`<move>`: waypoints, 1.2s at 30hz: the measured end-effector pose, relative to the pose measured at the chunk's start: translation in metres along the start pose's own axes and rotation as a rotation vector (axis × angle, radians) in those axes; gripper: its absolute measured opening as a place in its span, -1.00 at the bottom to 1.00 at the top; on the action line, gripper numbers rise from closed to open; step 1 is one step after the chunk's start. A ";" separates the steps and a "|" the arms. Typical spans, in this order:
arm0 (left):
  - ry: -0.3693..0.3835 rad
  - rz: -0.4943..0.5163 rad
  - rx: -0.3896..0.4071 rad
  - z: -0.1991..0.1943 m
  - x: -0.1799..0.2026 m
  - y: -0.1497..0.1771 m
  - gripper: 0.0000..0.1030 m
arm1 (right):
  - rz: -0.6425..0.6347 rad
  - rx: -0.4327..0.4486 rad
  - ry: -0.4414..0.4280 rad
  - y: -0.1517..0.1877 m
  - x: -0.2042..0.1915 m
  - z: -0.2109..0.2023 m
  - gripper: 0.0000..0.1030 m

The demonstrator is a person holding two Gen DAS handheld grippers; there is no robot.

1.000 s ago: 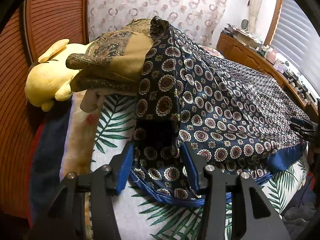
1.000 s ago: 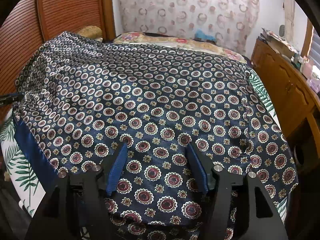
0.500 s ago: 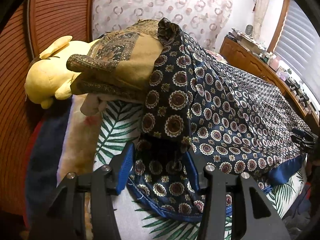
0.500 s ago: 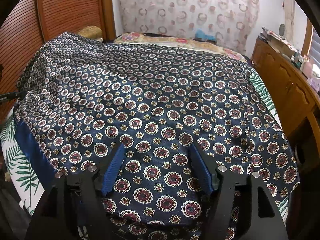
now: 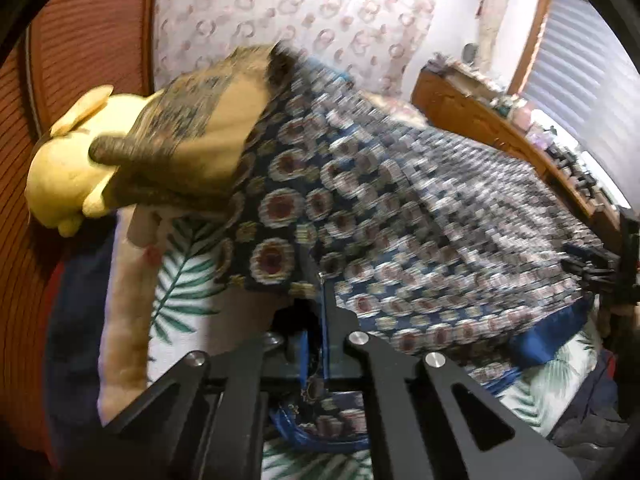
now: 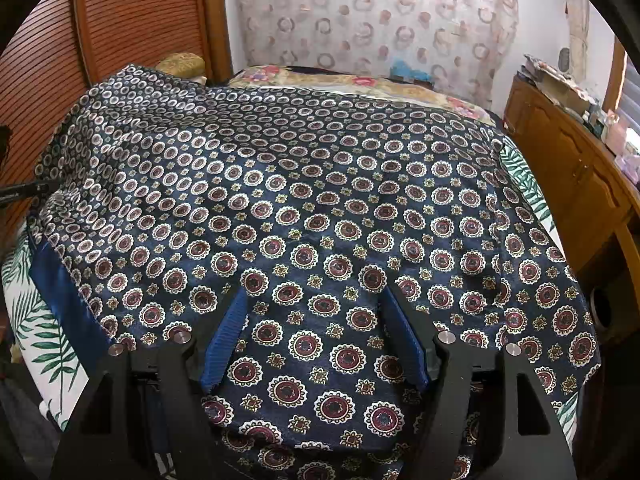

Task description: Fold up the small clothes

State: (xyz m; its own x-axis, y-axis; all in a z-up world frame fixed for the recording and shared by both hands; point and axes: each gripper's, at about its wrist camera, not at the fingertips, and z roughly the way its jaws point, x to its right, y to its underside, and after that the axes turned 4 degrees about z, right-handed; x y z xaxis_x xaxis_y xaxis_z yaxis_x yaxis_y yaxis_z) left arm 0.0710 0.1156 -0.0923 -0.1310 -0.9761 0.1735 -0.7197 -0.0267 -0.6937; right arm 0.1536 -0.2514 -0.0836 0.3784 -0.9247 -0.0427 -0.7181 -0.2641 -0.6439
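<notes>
With our left gripper (image 5: 320, 312) pinching the patterned scarf's (image 6: 320, 208) near edge and our right gripper (image 6: 316, 336) spread above the cloth lying beneath it, we judge the slippery fabric could slide free.

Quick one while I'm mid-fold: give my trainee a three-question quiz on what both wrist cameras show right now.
1. True or false: the left gripper is shut on the navy patterned cloth.
2. The right gripper is: A) open above the cloth, B) clamped on the cloth's blue hem, C) holding the yellow plush toy.
3. What print is on the bedsheet under the cloth?

Key: 1 true. 2 A. 3 green palm leaves on white.
</notes>
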 end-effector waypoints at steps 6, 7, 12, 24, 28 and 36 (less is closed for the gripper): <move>0.046 0.045 0.118 -0.030 0.032 -0.022 -1.00 | 0.000 0.000 0.000 0.000 0.000 0.000 0.39; 0.056 0.056 0.140 -0.034 0.039 -0.027 -1.00 | 0.001 0.000 0.000 0.000 0.000 0.000 0.39; 0.112 0.103 0.209 -0.044 0.074 -0.057 -1.00 | 0.007 0.004 0.004 0.000 0.000 -0.002 0.39; 0.247 0.242 0.253 -0.039 0.160 -0.108 -1.00 | 0.096 0.128 0.014 0.009 0.035 -0.059 0.38; 0.300 0.305 0.242 -0.033 0.201 -0.125 -1.00 | 0.129 0.158 0.025 0.012 0.055 -0.076 0.38; 0.396 0.420 0.181 -0.019 0.280 -0.141 -1.00 | 0.164 0.199 0.041 0.021 0.075 -0.099 0.37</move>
State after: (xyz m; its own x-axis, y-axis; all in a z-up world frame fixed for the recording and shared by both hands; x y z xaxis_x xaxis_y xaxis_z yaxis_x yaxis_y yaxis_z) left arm 0.1229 -0.1500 0.0670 -0.6477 -0.7575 0.0819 -0.4287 0.2734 -0.8611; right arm 0.1085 -0.3532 -0.0249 0.2393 -0.9621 -0.1310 -0.6376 -0.0540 -0.7684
